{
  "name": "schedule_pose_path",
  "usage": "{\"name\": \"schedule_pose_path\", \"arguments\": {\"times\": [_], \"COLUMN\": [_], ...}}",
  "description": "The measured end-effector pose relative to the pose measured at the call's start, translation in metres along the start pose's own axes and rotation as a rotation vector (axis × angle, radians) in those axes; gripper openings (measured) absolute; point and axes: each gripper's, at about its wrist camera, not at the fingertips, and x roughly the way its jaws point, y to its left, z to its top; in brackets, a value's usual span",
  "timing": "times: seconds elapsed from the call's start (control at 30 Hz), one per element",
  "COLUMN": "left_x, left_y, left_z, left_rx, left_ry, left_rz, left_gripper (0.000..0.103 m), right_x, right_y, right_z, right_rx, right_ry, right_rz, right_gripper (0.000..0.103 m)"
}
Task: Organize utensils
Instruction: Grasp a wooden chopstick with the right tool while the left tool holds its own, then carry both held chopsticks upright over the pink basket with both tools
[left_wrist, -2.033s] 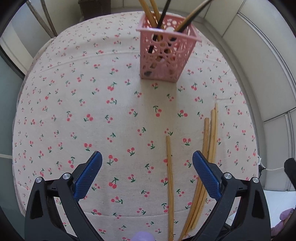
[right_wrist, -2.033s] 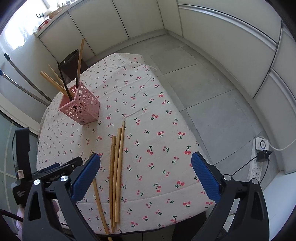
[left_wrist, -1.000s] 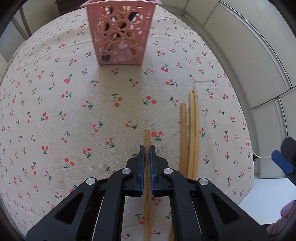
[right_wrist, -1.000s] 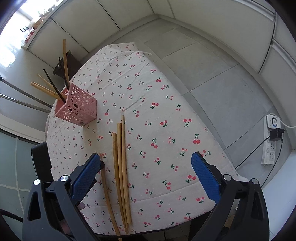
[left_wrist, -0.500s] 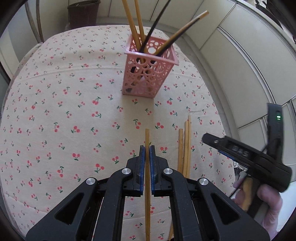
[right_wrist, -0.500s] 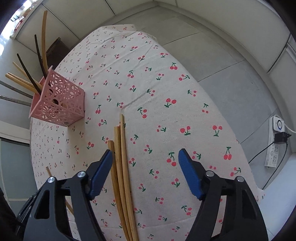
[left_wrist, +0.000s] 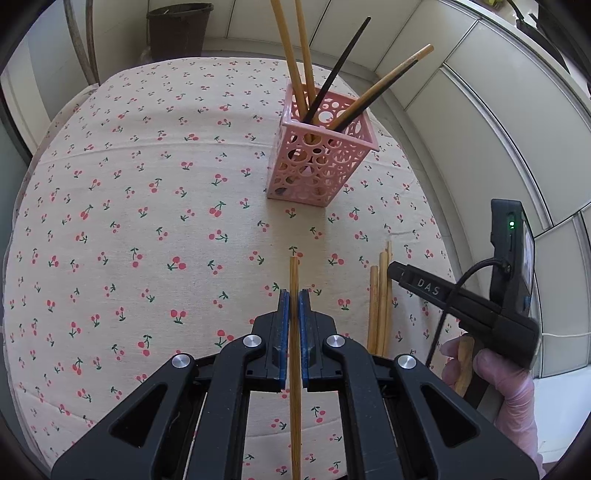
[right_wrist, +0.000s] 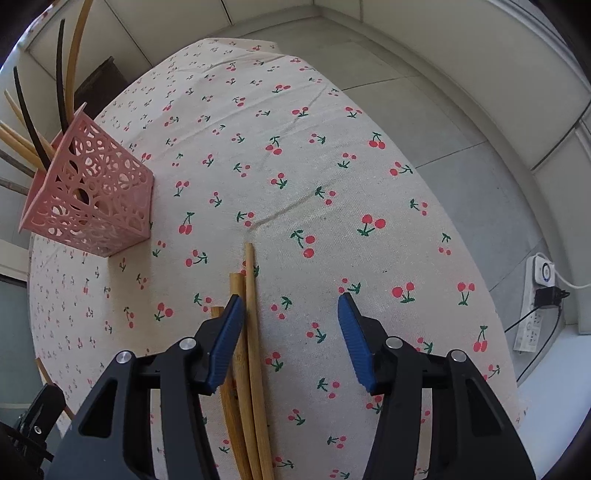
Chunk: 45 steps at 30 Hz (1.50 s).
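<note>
My left gripper (left_wrist: 294, 295) is shut on a wooden chopstick (left_wrist: 294, 273) and holds it above the tablecloth, pointing toward the pink perforated holder (left_wrist: 317, 166). The holder stands upright with several chopsticks in it, and also shows in the right wrist view (right_wrist: 92, 192). Three wooden chopsticks (right_wrist: 251, 332) lie side by side on the cloth. My right gripper (right_wrist: 291, 302) is open low over them, its left finger over the sticks. These sticks also show in the left wrist view (left_wrist: 380, 295), with the right gripper's body (left_wrist: 461, 299) beside them.
The table wears a cherry-print cloth (left_wrist: 147, 221); its right edge (right_wrist: 480, 295) drops to a tiled floor. A power strip (right_wrist: 532, 328) lies on the floor. A dark bin (left_wrist: 177, 26) stands behind the table.
My left gripper closed on the single chopstick and lifted it off the cloth. My right gripper came down closer to the three lying chopsticks and narrowed its opening.
</note>
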Motion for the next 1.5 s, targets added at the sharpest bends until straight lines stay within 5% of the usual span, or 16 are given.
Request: {"name": "schedule_pose_path", "arguments": {"times": [0.13, 0.23, 0.37, 0.57, 1.17, 1.5], "left_x": [-0.001, -0.002, -0.006, -0.028, -0.113, -0.175], "left_y": [0.001, 0.004, 0.006, 0.007, 0.004, -0.008], "left_z": [0.0, 0.001, 0.003, 0.004, -0.022, 0.021], "left_rx": [-0.005, -0.014, -0.021, -0.018, 0.031, -0.01], "left_ry": [-0.004, -0.012, -0.025, -0.078, -0.276, -0.457], "left_rz": [0.008, 0.013, 0.007, -0.018, -0.016, -0.058], "left_gripper": [0.004, 0.004, 0.004, 0.004, 0.004, 0.004], "right_x": [0.002, 0.0, -0.001, -0.046, -0.193, -0.25], "right_y": [0.015, 0.02, 0.011, 0.011, -0.015, -0.023], "right_z": [-0.006, -0.007, -0.008, -0.015, -0.052, -0.004], "right_rx": [-0.084, -0.114, -0.064, -0.083, -0.207, -0.117], "right_ry": [-0.034, -0.045, -0.022, -0.123, -0.358, -0.504], "right_rz": [-0.084, -0.041, 0.122, 0.237, 0.436, 0.495], "right_gripper": [0.043, 0.006, 0.006, 0.006, 0.006, 0.006]}}
